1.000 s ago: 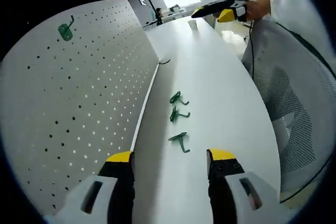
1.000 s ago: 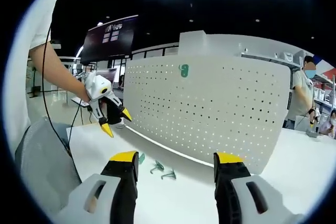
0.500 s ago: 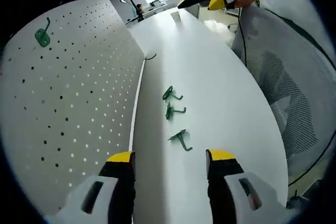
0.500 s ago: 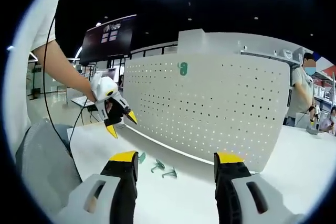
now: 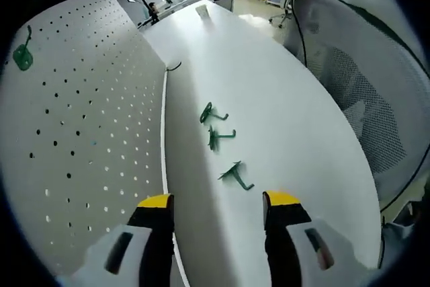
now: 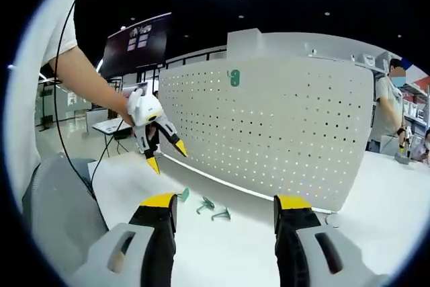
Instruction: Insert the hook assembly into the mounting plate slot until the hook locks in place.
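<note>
Left claw (image 5: 216, 208) open just beside nearest hook (image 5: 235, 175); nothing gripped

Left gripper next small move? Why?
Probably lower the left gripper onto the nearest green hook and close. Its jaws are open and empty, that hook lies loose on the white table just ahead of them, two more hooks lie beyond, and one hook already hangs on the pegboard. The right gripper is also open.
</note>
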{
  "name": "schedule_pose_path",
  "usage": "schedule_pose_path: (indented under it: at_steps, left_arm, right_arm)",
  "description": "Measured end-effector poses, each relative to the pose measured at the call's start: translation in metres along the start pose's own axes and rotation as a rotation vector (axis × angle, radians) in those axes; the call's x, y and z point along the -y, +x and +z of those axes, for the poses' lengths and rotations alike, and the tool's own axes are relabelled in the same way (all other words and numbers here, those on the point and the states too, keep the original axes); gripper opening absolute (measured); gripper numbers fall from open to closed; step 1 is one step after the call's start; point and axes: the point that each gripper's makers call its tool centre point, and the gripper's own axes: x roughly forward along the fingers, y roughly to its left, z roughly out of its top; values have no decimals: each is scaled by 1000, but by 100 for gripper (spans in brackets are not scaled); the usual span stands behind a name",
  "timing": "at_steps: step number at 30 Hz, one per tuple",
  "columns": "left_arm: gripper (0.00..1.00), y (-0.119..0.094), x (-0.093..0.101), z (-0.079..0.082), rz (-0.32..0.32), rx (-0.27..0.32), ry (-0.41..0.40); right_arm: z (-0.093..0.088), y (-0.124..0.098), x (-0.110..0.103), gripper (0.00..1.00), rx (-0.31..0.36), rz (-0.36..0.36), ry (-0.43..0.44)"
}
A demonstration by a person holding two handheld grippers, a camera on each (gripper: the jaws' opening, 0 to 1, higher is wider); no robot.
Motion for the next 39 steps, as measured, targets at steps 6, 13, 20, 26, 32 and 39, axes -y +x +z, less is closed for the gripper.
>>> schedule_pose_path:
  at_steps: [6, 13, 20, 26, 32, 39]
  left_arm:
    - [55, 6, -5, 0, -34, -15, 49]
    - [54, 14, -8, -6, -78, -42, 106]
    - [53, 18, -12, -12, -99, -76, 165]
    - [52, 24, -10, -14, -132, -96, 213]
    - [49, 33, -11, -11, -157, -100, 283]
    - [45, 42, -14, -13, -195, -118, 376]
  right_arm:
    - [-5, 1, 1, 57, -23, -1, 4]
    - [-9, 2, 0, 57, -43, 5, 13]
    - [-13, 3, -1, 57, -58, 11, 21]
    - [-15, 4, -3, 56, -72, 18, 26]
    - [-20, 4, -2, 56, -93, 15, 36]
    - [-23, 4, -1, 55, -108, 14, 39]
